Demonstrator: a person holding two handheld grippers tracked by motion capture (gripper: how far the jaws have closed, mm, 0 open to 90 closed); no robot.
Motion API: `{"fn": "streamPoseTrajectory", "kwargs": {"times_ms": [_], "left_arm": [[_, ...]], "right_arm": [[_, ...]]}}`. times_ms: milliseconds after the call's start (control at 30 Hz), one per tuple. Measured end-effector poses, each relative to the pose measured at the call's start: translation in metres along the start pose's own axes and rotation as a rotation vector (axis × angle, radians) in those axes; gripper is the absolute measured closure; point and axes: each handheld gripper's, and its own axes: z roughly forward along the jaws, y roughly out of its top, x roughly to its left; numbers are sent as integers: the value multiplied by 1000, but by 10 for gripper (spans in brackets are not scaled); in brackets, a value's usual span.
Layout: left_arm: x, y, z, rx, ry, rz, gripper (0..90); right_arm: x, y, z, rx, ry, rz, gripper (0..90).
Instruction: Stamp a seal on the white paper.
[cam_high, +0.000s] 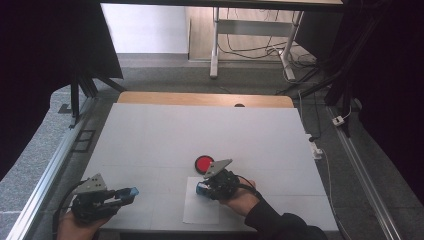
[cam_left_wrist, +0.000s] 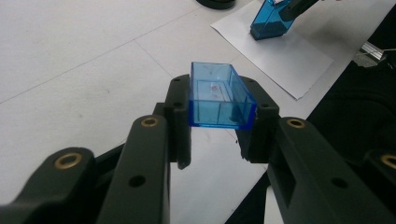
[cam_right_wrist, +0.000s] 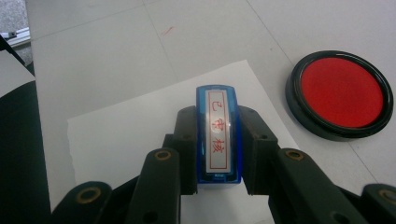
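Observation:
My left gripper (cam_left_wrist: 216, 116) is shut on a clear blue stamp cap (cam_left_wrist: 218, 95), its hollow side up, held near the table's front left corner (cam_high: 131, 192). My right gripper (cam_right_wrist: 217, 140) is shut on a blue rectangular stamp (cam_right_wrist: 218, 135) with red characters on its label. In the high view this stamp (cam_high: 201, 189) stands over the white sheet of paper (cam_high: 200, 212), and in the left gripper view it (cam_left_wrist: 270, 21) appears at the top. A round red ink pad (cam_right_wrist: 340, 93) in a black case lies just beyond the paper (cam_right_wrist: 135, 135), and in the high view the pad (cam_high: 203, 163) is near the table's middle.
The white table top (cam_high: 200, 130) has a wooden edge at the far side. A metal rail (cam_high: 50, 170) runs along the left of the table. Beyond it stand desk legs and cables (cam_high: 280, 50) on the floor.

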Motion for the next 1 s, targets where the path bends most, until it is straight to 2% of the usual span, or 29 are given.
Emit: {"fn": "streamPoseTrajectory", "kwargs": {"times_ms": [167, 1000], "left_arm": [[0, 0, 0, 0, 0, 0, 673], [0, 0, 0, 2, -3, 4, 674]], "right_arm": [[0, 0, -1, -2, 6, -4, 709], [-5, 4, -30, -139, 23, 42, 708]]}}
